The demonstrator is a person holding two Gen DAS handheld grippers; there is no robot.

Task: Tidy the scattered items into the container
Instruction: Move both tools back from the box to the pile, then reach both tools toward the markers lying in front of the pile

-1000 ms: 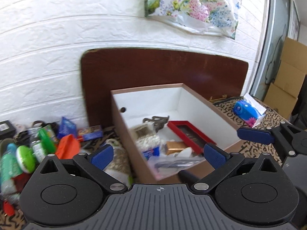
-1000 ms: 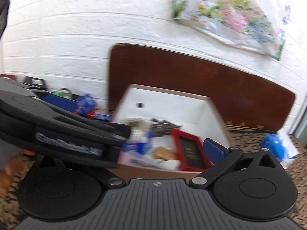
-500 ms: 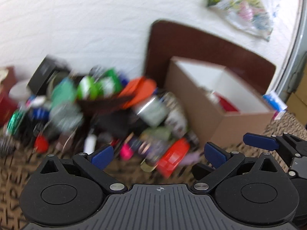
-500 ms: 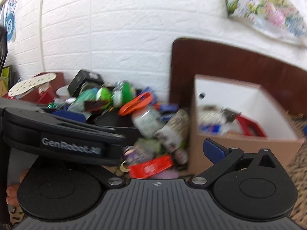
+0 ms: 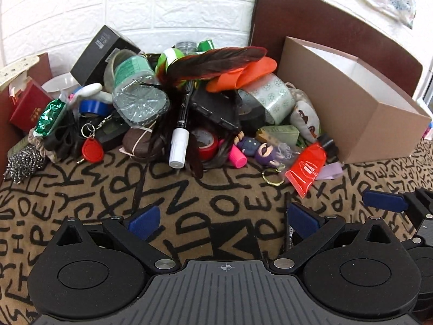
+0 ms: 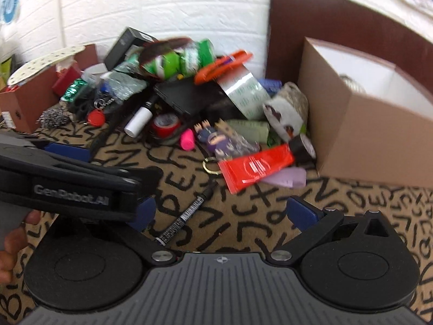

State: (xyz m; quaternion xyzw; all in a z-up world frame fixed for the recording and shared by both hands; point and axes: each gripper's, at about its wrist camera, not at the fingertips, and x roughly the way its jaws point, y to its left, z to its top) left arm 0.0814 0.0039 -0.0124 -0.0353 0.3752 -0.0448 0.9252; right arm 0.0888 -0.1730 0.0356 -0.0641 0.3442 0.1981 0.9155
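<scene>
Hand-held gripper on the left (image 5: 222,220) is held low over the patterned cloth (image 5: 189,189) on the counter, its blue pads spread wide with nothing between them. The right hand-held gripper (image 6: 222,214) is likewise spread wide and empty; in the left wrist view one of its blue fingers (image 5: 384,200) is seen at the far right, apart from the left one.

A thin black pen (image 6: 186,212) is found lying flat on the cloth between the right gripper's pads, its long axis running diagonally, its narrow tip directed up and to the right toward the red tube (image 6: 254,166).

The cardboard box (image 5: 351,103) is set at the right, open side up, against a dark brown board (image 5: 324,19). The red tube is laid just beside the box's near corner, cap end toward the box, with a lilac scrap (image 6: 286,177) under it.

Scattered items are piled left of the box: a white-capped marker (image 5: 180,138) pointing cap-down toward the camera, a dark feather (image 5: 216,59) lying across the top, a clear bottle (image 5: 135,89) on its side, a red key tag (image 5: 92,150), a roll of red tape (image 5: 207,143) and a small doll (image 5: 257,149).
</scene>
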